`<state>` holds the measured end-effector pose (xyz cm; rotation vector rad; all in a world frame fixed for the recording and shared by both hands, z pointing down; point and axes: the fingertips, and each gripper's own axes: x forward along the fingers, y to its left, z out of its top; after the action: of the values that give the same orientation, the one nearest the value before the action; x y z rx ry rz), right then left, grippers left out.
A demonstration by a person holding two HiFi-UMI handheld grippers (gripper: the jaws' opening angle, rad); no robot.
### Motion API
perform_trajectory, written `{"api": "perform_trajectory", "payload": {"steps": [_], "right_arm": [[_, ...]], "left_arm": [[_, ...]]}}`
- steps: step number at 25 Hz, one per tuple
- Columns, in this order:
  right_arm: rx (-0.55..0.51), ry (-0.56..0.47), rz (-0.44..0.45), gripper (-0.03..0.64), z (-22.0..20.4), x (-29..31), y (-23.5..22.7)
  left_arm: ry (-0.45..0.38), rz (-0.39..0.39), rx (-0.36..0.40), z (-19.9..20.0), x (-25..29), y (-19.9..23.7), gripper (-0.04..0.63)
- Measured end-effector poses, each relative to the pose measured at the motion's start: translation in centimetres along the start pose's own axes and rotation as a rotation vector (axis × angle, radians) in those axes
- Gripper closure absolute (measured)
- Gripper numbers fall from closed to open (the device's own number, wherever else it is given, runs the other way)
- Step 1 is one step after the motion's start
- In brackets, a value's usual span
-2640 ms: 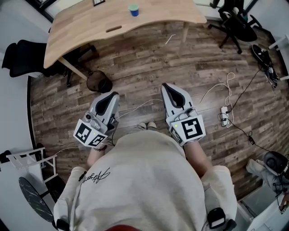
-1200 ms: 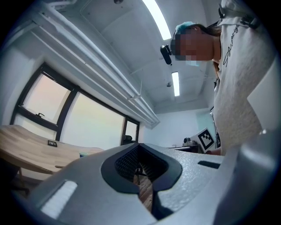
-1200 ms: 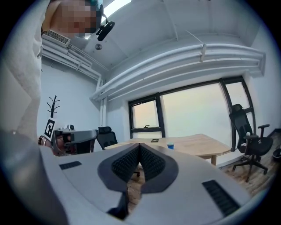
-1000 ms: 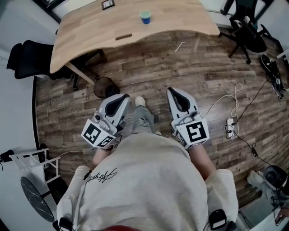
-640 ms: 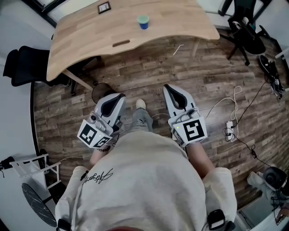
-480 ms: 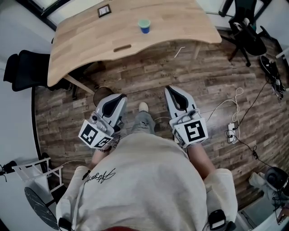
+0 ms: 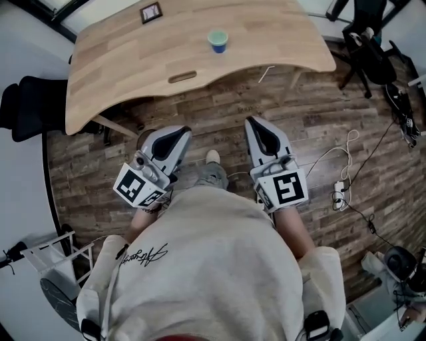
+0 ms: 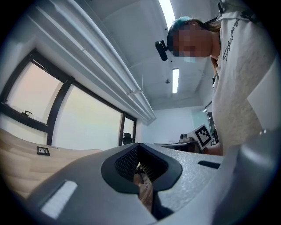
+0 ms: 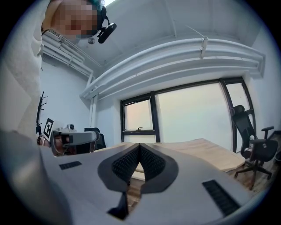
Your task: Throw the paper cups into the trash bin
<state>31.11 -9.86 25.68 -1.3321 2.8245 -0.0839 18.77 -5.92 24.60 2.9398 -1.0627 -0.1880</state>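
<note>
A blue paper cup with a pale green top stands on the wooden table, near its front edge. A dark trash bin stands on the floor under the table's left part, mostly hidden behind my left gripper. Both grippers are held level in front of the person's body, well short of the cup. The left gripper is shut with nothing in it. My right gripper is likewise shut and holds nothing. The table lies ahead in the right gripper view.
A small framed object lies on the table's far side. A black chair stands at the left and an office chair at the right. Cables and a power strip lie on the wooden floor to the right. A white rack sits at lower left.
The person has walked toward the table, so the table and cup sit lower and closer in the head view. The left gripper now covers most of the bin. Both grippers stayed shut.
</note>
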Motion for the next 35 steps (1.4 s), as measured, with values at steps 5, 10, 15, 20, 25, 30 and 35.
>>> {"api": "perform_trajectory", "payload": {"steps": [5,10,15,20,25,30,35], "right_arm": [[0.015,0.009,-0.004,0.609,-0.2,3.3,-0.6],[0.016,0.009,-0.015,0.609,-0.2,6.8,-1.7],[0.018,0.012,-0.031,0.609,-0.3,10.1,-2.8],[0.029,0.01,-0.048,0.609,-0.3,12.9,-3.9],[0.036,0.016,-0.065,0.609,-0.6,15.5,-4.4],[0.037,0.019,-0.076,0.609,-0.8,16.6,-4.7],[0.049,0.041,-0.076,0.609,-1.4,16.9,-5.4]], "left_arm": [[0.007,-0.002,-0.021,-0.4,0.6,3.3,0.592],[0.0,-0.009,-0.011,0.2,1.8,7.0,0.592],[0.0,-0.025,-0.01,0.1,3.0,10.4,0.592],[-0.005,-0.042,-0.015,0.1,4.2,13.5,0.592],[0.004,-0.063,-0.034,-0.6,4.9,16.1,0.592],[0.011,-0.086,-0.038,-0.8,5.9,17.3,0.592],[0.02,-0.082,-0.042,-1.4,6.7,17.7,0.592]]}}
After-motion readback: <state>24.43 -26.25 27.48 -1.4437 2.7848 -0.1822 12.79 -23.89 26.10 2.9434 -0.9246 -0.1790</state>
